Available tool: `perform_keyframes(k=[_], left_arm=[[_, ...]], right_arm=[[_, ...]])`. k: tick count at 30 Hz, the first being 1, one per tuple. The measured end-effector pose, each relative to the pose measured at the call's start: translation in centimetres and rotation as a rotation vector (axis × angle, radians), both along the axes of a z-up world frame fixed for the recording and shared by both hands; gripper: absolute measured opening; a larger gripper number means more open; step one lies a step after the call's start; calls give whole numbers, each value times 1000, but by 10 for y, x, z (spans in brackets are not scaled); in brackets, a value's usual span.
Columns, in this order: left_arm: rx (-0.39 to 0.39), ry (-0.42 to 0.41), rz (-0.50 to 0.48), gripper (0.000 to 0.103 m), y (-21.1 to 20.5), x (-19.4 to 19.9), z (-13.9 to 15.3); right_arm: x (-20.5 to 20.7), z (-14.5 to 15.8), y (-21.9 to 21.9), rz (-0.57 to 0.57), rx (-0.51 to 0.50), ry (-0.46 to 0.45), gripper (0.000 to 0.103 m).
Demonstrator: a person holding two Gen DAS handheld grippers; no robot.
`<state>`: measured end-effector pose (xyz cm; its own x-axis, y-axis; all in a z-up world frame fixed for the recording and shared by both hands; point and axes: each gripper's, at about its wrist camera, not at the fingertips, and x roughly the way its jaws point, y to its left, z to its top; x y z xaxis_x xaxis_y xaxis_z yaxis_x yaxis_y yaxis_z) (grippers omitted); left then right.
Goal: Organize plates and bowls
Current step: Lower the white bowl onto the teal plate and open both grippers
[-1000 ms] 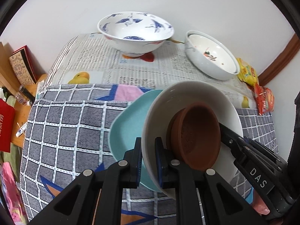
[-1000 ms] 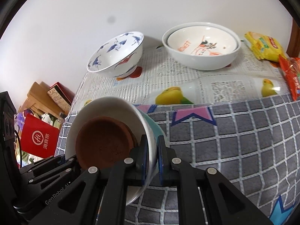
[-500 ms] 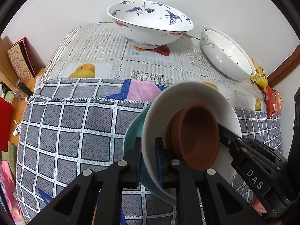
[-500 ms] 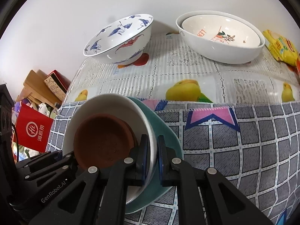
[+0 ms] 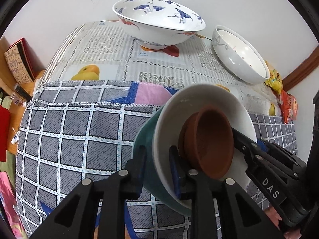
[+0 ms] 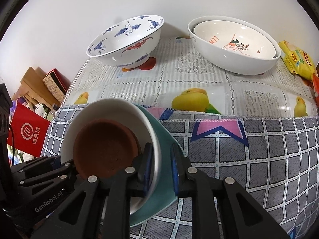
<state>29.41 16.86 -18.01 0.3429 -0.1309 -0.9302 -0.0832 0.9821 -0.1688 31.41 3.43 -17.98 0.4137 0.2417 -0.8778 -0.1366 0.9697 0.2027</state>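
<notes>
A stack of a teal plate, a white plate and a small brown dish rests tilted on the grey checked cloth. My left gripper straddles the near rim of the teal and white plates. Its jaws are opening and the pads stand off the rim. From the other side my right gripper straddles the rim of the same white plate and teal plate, also opening with a gap showing. The brown dish lies inside, beside the fingers.
A blue-crane bowl stands at the back of the table by the wall. Two nested white bowls sit at the back right, with snack packets beyond them. The table's left edge drops to boxes and a red bag.
The stack came down and settled on the checked cloth. Both pairs of jaws, clamped on the rims before, have widened and let go.
</notes>
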Motion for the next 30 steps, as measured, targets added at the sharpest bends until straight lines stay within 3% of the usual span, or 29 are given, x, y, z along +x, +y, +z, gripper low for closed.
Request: perform_keyframes(k=[10,13,18,24,30], left_arm=[[53,-15,-12,30,-6,-16,14],[70,-32,-11,43,-7,-23,21],[83,-63,-6,46,-11,-40,36],[101,-123,-21,50,-30,-67,58],[90,-188,-48,53,-67,-104,81]], right_arm=[[-11,9,-2,-3,-31,-22,27],[-17,15,-5,0,-30,-31,28],[-32,25,-7,11,-23,-43,33],[-69,49,-24,-12,-59,-85,41],[-119,76,-70,-115,-114,-121,42]])
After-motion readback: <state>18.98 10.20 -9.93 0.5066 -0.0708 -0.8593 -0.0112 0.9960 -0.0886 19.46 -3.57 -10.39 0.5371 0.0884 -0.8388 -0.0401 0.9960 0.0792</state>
